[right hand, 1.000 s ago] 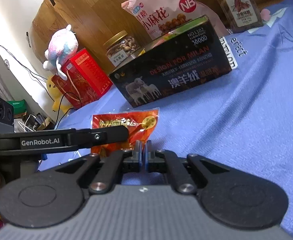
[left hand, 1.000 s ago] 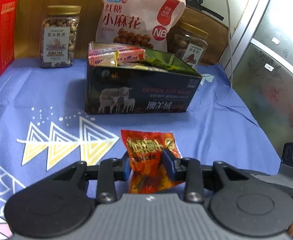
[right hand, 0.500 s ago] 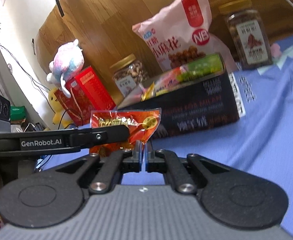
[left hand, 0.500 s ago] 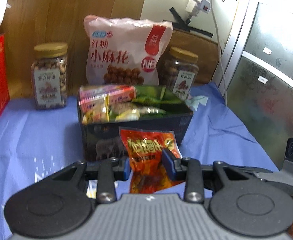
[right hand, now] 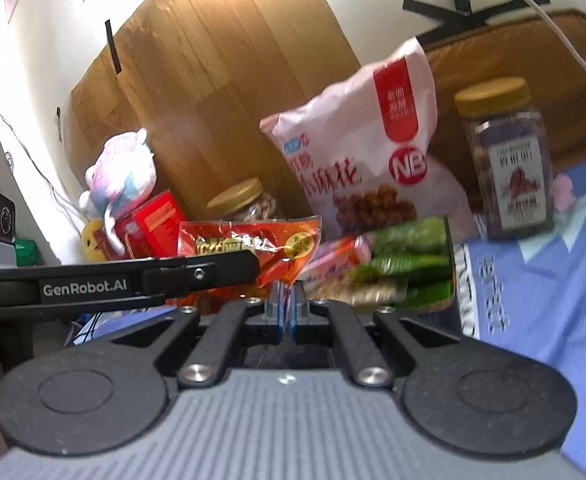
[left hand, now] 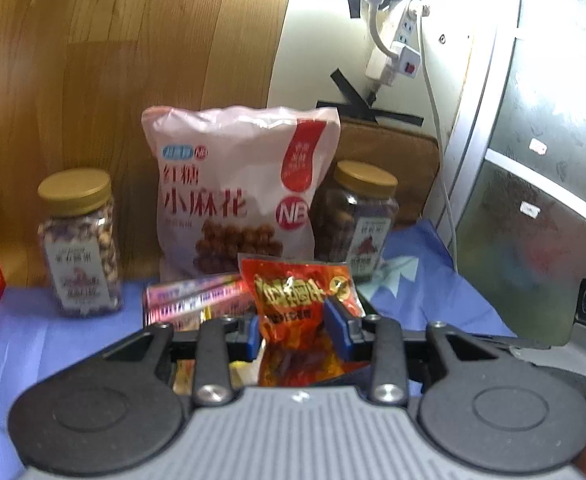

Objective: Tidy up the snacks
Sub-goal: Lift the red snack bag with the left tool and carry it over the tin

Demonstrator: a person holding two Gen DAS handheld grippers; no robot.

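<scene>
A glossy, crinkled red-orange snack packet [left hand: 293,300] with yellow Chinese characters hangs clamped between the blue pads of the left gripper [left hand: 297,328], held above the open snack box [right hand: 397,276] on a blue cloth-covered table [left hand: 425,292]. The right gripper [right hand: 287,304] is clenched with its jaws together; whether a fold of the packet is caught between them cannot be told.

Behind, a soft pink bag [left hand: 237,188] marked "NB" leans against a wood-grain panel [left hand: 133,60], flanked by two clear plastic nut jars with gold lids, one left [left hand: 79,244], one right [left hand: 359,220].

Only the right wrist view shows "GenRobot.AI" printed on the left gripper's black arm [right hand: 85,288], a pastel plush toy [right hand: 123,176], red cartons [right hand: 155,224] and green wrappers in the box. Only the left view shows a white power strip [left hand: 399,46] taped to the wall.
</scene>
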